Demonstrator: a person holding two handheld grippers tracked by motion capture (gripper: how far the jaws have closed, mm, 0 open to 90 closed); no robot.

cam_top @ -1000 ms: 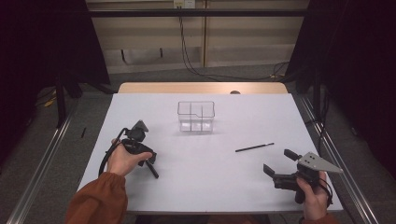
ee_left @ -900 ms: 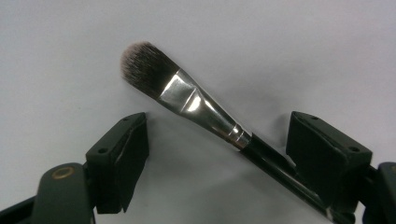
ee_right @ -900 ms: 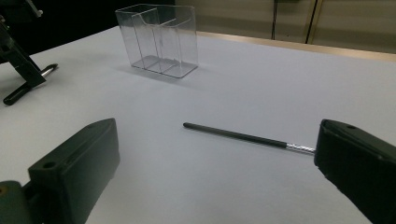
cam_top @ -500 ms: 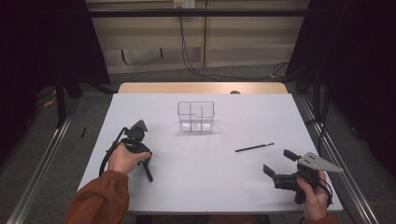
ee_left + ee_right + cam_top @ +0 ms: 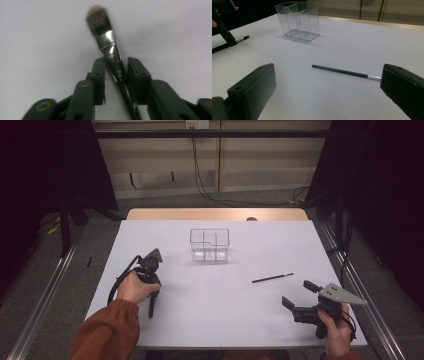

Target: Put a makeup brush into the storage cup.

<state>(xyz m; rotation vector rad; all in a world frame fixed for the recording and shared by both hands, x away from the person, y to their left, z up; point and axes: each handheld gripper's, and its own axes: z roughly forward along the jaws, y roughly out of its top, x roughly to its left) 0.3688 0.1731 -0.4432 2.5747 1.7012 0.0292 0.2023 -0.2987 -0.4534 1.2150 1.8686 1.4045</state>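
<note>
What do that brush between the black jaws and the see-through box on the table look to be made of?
The brush looks to have soft dark bristles, probably synthetic or hair, a shiny silver collar that mirrors light like metal, and a glossy black handle, plastic or lacquered wood. The see-through box is clear and hard-edged with inner dividers; it looks like acrylic, though glass cannot be ruled out.

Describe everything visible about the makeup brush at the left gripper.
The makeup brush has a dark, rounded, soft-looking bristle head, a shiny silver metal ferrule and a thin black handle. It lies flat on the white table, on the left side. The left gripper has just been closing its jaws around it: both black pads sit against the lower ferrule where it meets the handle. In the high view the handle sticks out past the hand towards the table's near edge.
</note>
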